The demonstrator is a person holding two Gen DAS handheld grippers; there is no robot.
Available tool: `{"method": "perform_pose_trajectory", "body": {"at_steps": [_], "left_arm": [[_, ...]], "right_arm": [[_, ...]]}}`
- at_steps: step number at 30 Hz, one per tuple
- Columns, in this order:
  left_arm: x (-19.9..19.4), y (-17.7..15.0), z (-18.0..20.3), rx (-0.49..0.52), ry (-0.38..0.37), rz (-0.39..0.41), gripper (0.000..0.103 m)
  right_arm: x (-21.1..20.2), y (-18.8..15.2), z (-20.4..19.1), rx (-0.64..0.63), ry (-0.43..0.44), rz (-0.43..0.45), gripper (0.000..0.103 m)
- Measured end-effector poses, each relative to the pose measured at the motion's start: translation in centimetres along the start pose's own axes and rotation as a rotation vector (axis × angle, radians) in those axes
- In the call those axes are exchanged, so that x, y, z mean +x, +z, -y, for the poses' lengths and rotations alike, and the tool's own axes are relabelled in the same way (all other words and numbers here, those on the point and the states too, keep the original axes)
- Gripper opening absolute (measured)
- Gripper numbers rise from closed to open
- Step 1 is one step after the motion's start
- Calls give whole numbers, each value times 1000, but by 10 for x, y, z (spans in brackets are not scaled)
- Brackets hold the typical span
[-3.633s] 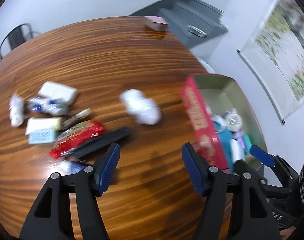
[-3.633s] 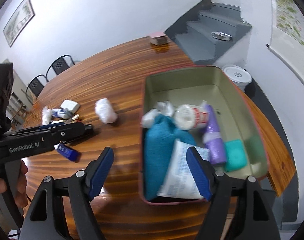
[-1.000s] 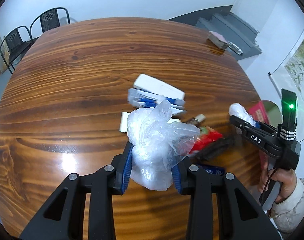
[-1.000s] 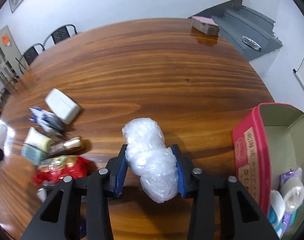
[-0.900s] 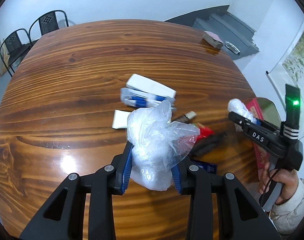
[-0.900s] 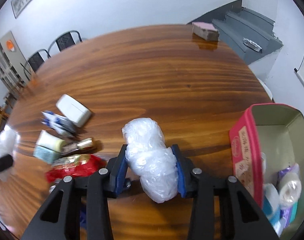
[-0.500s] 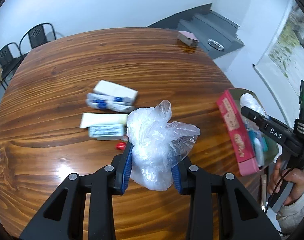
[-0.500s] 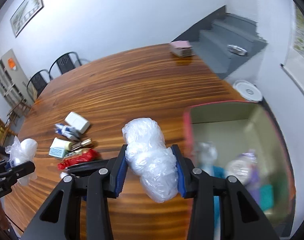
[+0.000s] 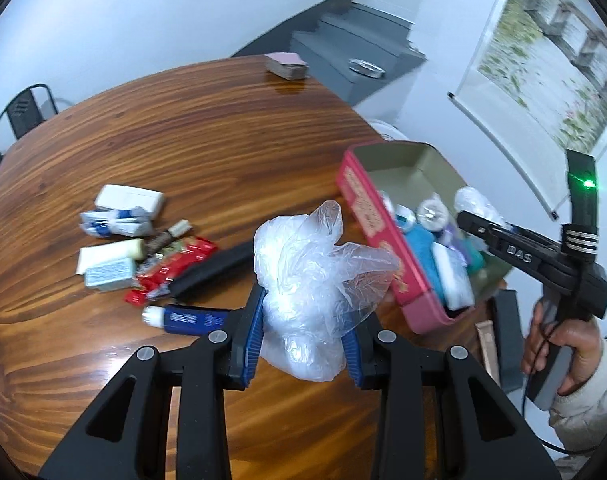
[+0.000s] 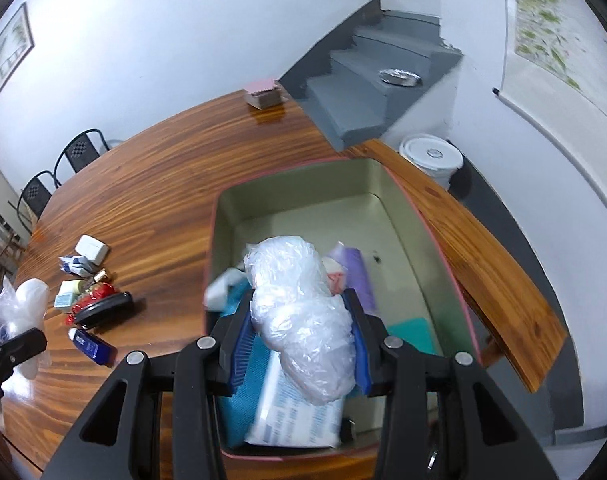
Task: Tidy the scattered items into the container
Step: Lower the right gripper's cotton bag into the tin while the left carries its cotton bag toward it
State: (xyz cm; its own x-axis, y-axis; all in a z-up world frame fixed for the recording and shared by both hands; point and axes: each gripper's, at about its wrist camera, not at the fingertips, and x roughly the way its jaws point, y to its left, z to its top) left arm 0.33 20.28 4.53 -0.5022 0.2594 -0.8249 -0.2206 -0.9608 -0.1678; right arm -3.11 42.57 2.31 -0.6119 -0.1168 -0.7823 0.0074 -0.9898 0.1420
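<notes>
- Right gripper [image 10: 299, 344]: blue pads clamped on a crumpled clear bag [image 10: 299, 304], held above the open tin [image 10: 443, 248], over its near, crowded end.
- Left gripper [image 9: 303, 344]: pads closed on a second plastic bag [image 9: 315, 280], held above the table [image 9: 183, 128], with the tin's red wall [image 9: 367, 216] off to its right.
- To do this well, I judge: lower the right bag before letting go; the light film may drift if dropped from height.
- Aim for the bare floor at the tin's far end, since a teal cloth [image 10: 239, 400] and a white pack [image 10: 299, 416] fill the near end.
- Bring the left bag over the red wall only once the right gripper is clear, so the two do not collide.
- Still out on the table: a white box [image 9: 129, 200], a red wrapper [image 9: 171, 268], a black case [image 9: 211, 268], a blue tube [image 9: 187, 320].
</notes>
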Motion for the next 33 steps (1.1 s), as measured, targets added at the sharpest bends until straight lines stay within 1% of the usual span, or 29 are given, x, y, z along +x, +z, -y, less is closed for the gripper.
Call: {"method": "perform_pose_trajectory", "body": {"at_steps": [6, 9, 15, 17, 18, 19, 21, 28, 33], "left_arm": [[-2, 0, 6, 7, 8, 7, 37], [-2, 0, 6, -2, 11, 12, 37], [2, -1, 7, -5, 12, 3, 37], [2, 0, 8, -6, 14, 6, 37], [2, 0, 8, -5, 13, 7, 37], [3, 0, 9, -6, 12, 6, 37], [6, 0, 10, -8, 7, 0, 37], [19, 5, 23, 7, -20, -15, 37], [25, 12, 34, 30, -39, -17, 37]], "right_arm": [[4, -4, 11, 17, -5, -11, 45], [6, -4, 9, 10, 1, -10, 45], [17, -8, 7, 0, 10, -39, 46], [18, -8, 9, 10, 12, -44, 49], [18, -8, 10, 18, 18, -45, 53], [17, -8, 12, 24, 25, -44, 60], [14, -8, 14, 26, 26, -30, 70], [14, -10, 19, 35, 25, -42, 71], [9, -8, 22, 31, 61, -35, 72]]}}
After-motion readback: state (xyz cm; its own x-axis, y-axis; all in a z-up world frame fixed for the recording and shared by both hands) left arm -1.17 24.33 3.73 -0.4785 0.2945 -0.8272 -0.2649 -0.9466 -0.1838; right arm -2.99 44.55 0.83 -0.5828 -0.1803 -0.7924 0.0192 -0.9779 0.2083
